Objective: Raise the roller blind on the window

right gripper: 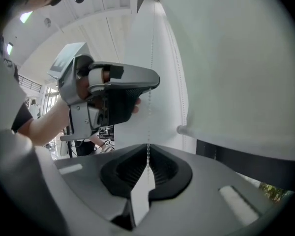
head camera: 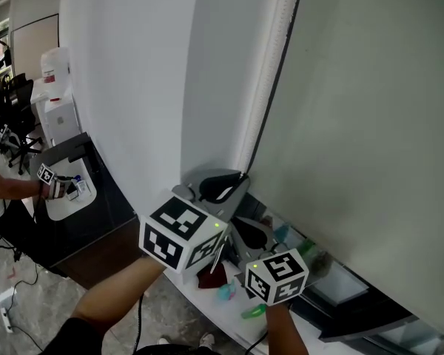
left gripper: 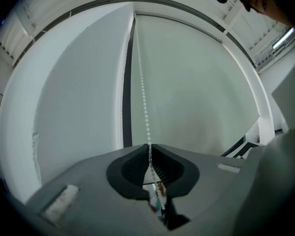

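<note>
Where the roller blind [head camera: 370, 117] hangs, it is a plain, pale grey-white sheet, with its bottom bar [right gripper: 236, 142] at 3 o'clock in the right gripper view. Its white bead chain [left gripper: 143, 92] drops from 12 o'clock into the left gripper [left gripper: 150, 150], whose jaws pinch it. From there it runs on down into the right gripper [right gripper: 148, 154], which is likewise clamped on it. A dark frame strip [left gripper: 127, 97] stands just beside the chain at 9 o'clock. A small teal item [head camera: 227, 292] lies on the sill [head camera: 203, 300] at 6 o'clock, below both grippers.

The pale roller blind [head camera: 370, 124] hangs almost fully lowered, its white bead chain [left gripper: 143, 97] straight alongside.
</note>
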A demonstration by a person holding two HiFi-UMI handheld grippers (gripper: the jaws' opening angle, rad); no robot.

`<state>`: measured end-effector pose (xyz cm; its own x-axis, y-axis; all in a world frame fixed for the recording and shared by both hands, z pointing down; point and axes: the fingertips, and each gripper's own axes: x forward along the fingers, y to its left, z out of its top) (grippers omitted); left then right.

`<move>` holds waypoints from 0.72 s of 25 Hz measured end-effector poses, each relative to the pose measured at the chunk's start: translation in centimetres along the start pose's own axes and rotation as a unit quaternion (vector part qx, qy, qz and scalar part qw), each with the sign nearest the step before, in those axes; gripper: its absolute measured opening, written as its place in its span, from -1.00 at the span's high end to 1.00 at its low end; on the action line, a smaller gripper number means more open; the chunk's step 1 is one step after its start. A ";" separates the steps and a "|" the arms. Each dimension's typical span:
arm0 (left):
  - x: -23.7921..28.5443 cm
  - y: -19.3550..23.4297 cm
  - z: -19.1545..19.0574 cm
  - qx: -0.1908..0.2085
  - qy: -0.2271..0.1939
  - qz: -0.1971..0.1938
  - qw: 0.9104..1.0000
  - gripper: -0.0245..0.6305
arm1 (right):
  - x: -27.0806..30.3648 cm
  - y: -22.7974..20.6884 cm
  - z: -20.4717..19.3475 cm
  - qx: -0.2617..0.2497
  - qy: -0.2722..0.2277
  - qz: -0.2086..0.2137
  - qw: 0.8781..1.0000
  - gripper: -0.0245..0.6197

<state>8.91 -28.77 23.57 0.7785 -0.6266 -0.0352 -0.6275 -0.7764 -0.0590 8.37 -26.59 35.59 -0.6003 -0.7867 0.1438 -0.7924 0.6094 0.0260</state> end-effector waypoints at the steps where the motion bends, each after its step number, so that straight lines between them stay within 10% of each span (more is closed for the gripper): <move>1: 0.0 0.0 0.0 0.003 0.000 -0.001 1.000 0.86 | 0.0 -0.1 0.0 0.003 0.000 0.000 1.000 0.87; 7: -0.1 -0.7 -0.2 0.015 0.010 -0.026 1.000 0.88 | -0.2 -0.2 0.1 0.039 0.003 0.020 0.999 0.86; 13: -1.0 0.2 -1.0 -0.004 0.019 -0.029 0.999 0.88 | -2.4 -1.7 5.5 0.139 -0.100 0.051 0.984 0.77; 18: -1.2 -1.0 -2.9 -0.019 0.037 -0.043 0.998 0.88 | -3.0 -2.0 12.0 0.088 -0.153 0.058 0.983 0.73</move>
<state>8.58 -27.42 26.55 0.8277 -0.5595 0.0431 -0.5592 -0.8288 -0.0202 10.48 -26.67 23.23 -0.6702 -0.7226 -0.1692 -0.7075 0.6910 -0.1482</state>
